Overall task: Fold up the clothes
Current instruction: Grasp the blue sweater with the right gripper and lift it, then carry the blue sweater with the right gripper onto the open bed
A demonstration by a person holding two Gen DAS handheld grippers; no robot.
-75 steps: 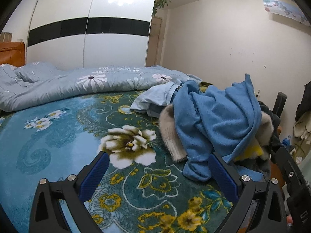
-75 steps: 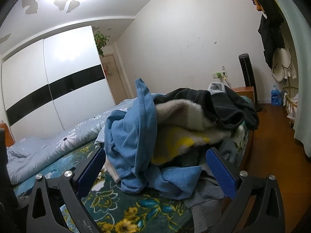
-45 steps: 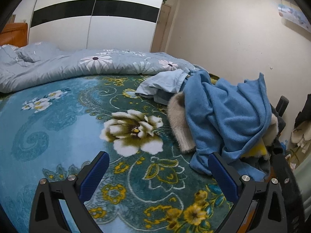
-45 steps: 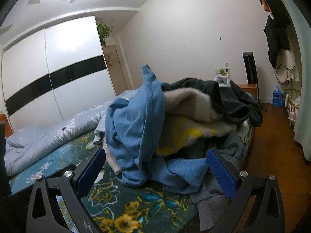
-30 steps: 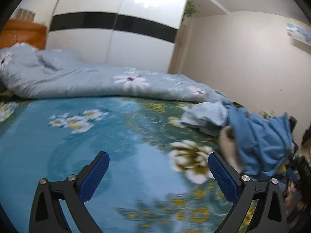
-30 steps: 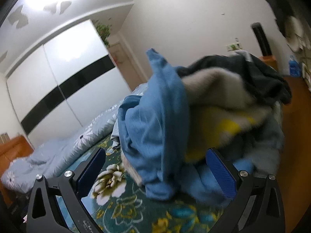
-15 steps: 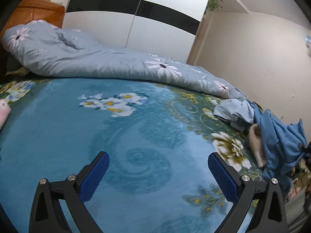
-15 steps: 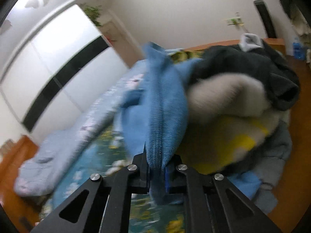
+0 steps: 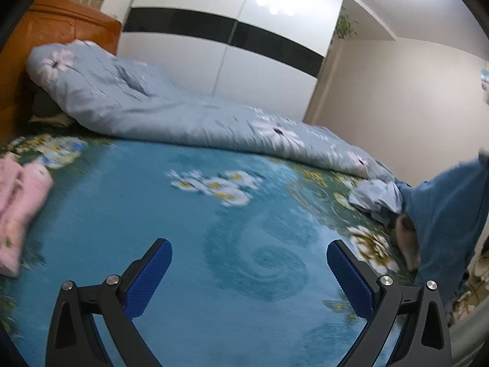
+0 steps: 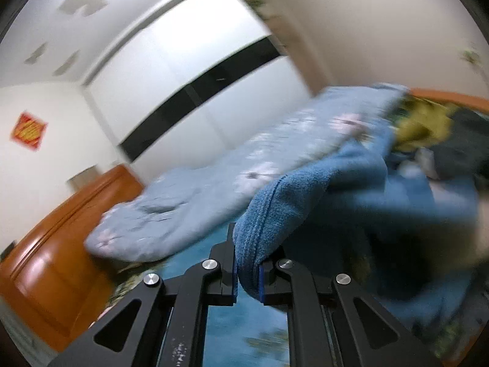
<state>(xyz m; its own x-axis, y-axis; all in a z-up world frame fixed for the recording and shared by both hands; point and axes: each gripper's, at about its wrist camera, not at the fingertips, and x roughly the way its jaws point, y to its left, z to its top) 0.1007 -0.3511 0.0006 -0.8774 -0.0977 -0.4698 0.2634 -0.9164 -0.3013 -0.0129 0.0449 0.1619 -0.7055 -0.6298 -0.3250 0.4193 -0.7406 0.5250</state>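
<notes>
In the left wrist view, the left gripper has its jaws wide apart with nothing between them, above the blue flowered bed cover. A grey-blue quilt lies along the far edge of the bed, against the orange headboard. A pink garment lies at the left edge of the bed. The blue sweater hangs at the right edge, just beside a light blue cloth.

In the right wrist view, the right gripper is clamped on a folded edge of the blue sweater. The sweater stretches to the right toward the blurred pile of clothes.
</notes>
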